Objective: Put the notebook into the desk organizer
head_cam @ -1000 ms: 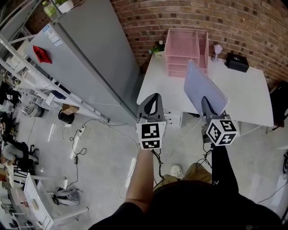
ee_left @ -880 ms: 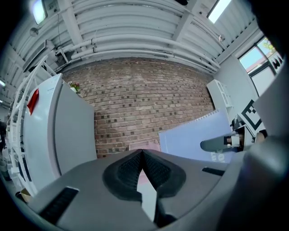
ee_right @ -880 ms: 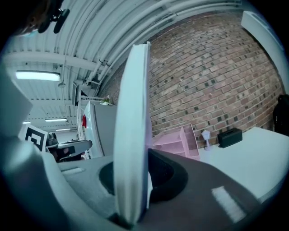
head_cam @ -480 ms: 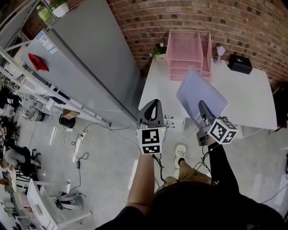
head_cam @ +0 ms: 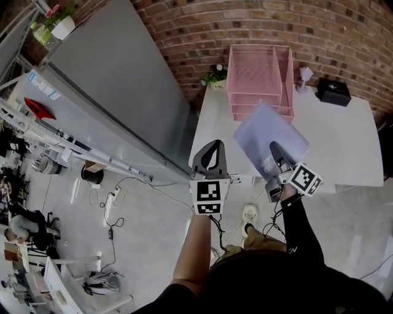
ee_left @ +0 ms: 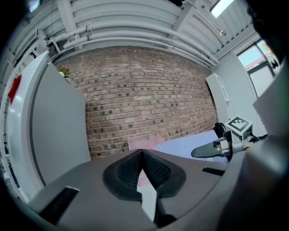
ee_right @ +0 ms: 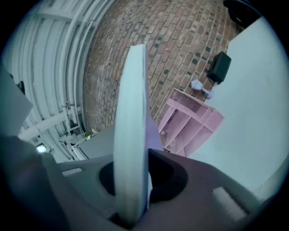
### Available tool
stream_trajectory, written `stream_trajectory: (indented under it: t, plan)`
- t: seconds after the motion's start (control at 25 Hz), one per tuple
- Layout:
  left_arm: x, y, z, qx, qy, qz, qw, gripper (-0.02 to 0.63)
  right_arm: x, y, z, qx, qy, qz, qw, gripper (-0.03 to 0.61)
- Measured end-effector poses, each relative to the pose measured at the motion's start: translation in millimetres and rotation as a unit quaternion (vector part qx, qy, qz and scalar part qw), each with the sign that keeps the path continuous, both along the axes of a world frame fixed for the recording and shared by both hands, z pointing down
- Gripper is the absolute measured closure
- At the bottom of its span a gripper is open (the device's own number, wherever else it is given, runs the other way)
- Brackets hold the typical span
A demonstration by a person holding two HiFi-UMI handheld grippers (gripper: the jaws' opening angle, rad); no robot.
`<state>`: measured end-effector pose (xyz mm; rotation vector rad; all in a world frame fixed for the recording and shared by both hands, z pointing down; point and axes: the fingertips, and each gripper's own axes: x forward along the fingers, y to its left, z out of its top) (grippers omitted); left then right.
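The right gripper (head_cam: pixel 276 154) is clamped on the near edge of the notebook (head_cam: pixel 264 138), a pale lilac one. In the right gripper view the notebook shows edge-on, a pale band rising straight up out of the narrow slot between the two dark pads that press on it. From the head view the notebook hangs tilted in the air over the front part of the white desk (head_cam: pixel 344 141), its cover facing up and to the left. Its far corner overlaps the lower front of the desk organizer (head_cam: pixel 259 73) in the picture; whether it touches cannot be told. The organizer is a pink wire set of stacked trays at the back of the desk against the brick wall (head_cam: pixel 245 18), its open fronts facing the person. The left gripper (head_cam: pixel 209 153) is held out at the desk's front left edge, beside the notebook and apart from it. Its jaws are closed tip to tip with nothing between them. A small potted plant (head_cam: pixel 215 76) stands left of the organizer, and a black box (head_cam: pixel 333 92) sits to its right. A tall grey cabinet (head_cam: pixel 116 80) stands to the left of the desk.
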<state>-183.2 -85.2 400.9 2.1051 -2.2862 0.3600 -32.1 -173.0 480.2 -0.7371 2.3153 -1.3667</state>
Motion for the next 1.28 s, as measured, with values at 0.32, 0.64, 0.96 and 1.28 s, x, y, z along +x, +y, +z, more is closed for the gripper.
stream_trajectory:
  t: [0.32, 0.64, 0.96, 1.28]
  plan:
    - [-20.9, -68.3, 7.9, -0.006, -0.002, 0.02, 0.9998, 0.604, -26.4, -56.4, 20.4, -0.077, -0.087, -0.009, 0.993, 0.538]
    - [-33.5, -111.3, 13.7, -0.005, -0.004, 0.027, 0.9996, 0.604, -51.1, -84.2, 17.9, -0.09, -0.153, -0.068, 0.982, 0.538]
    - [-43.2, -129.9, 12.2, 0.0, 0.001, 0.022, 0.9998, 0.604, -74.8, -63.2, 31.5, -0.092, -0.111, -0.157, 0.977, 0.538]
    - [-41.3, -136.7, 9.5, 0.0, -0.002, 0.023, 0.9997, 0.605, -54.1, -79.6, 56.2, -0.13, -0.092, -0.112, 0.981, 0.538]
